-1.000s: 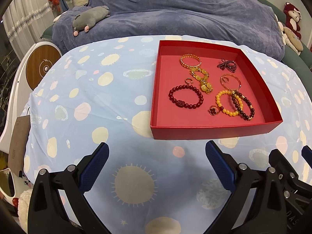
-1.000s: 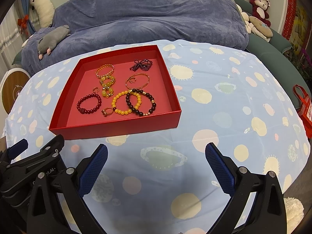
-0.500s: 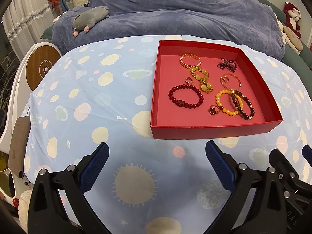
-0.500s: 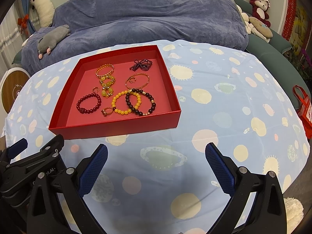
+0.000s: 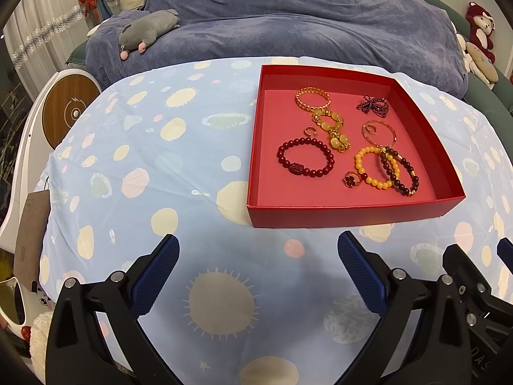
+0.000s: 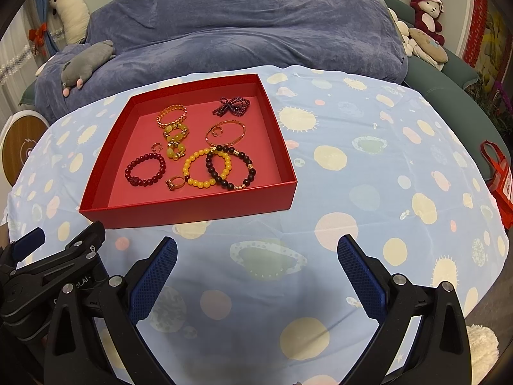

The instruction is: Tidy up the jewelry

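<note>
A shallow red tray (image 5: 349, 216) (image 6: 189, 207) sits on the spotted blue tablecloth. Several pieces of jewelry lie in it: a dark red bead bracelet (image 5: 303, 157) (image 6: 145, 170), a yellow bead bracelet (image 5: 376, 168) (image 6: 205, 166), a dark brown bead bracelet (image 5: 400, 173) (image 6: 231, 168), a gold chain bracelet (image 5: 312, 98), a thin bangle (image 6: 226, 133), a purple bow piece (image 5: 373, 106) and small rings. My left gripper (image 5: 258, 276) is open and empty in front of the tray. My right gripper (image 6: 256, 276) is open and empty, to the tray's front right.
A bed with a blue-grey blanket (image 5: 288, 32) lies behind the table, with a grey plush toy (image 5: 144, 33) on it. A round wooden-faced device (image 5: 69, 112) stands at the left. A red bag (image 6: 498, 176) hangs at the right table edge.
</note>
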The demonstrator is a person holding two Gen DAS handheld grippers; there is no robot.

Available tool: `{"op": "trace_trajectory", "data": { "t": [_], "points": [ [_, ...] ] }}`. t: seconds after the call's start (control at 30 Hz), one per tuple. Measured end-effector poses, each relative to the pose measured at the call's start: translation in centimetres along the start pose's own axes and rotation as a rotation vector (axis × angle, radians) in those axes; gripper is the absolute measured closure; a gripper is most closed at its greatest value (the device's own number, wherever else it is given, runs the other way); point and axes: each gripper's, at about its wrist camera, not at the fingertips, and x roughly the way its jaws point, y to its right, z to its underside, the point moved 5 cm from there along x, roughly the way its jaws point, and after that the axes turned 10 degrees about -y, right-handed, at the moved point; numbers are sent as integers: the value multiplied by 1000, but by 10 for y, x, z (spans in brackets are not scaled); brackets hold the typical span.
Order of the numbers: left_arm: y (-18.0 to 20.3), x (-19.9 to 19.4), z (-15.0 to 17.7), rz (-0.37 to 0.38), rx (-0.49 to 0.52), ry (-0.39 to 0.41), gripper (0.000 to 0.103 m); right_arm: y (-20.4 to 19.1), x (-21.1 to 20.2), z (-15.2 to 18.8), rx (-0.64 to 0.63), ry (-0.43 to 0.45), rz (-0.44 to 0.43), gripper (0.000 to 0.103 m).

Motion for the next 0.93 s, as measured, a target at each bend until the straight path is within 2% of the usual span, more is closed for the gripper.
{"op": "trace_trajectory", "data": {
  "t": [0.93],
  "points": [
    [-1,-1,-1,-8,8,18,8,1,0,0,5,0,-4,6]
  ]
}}
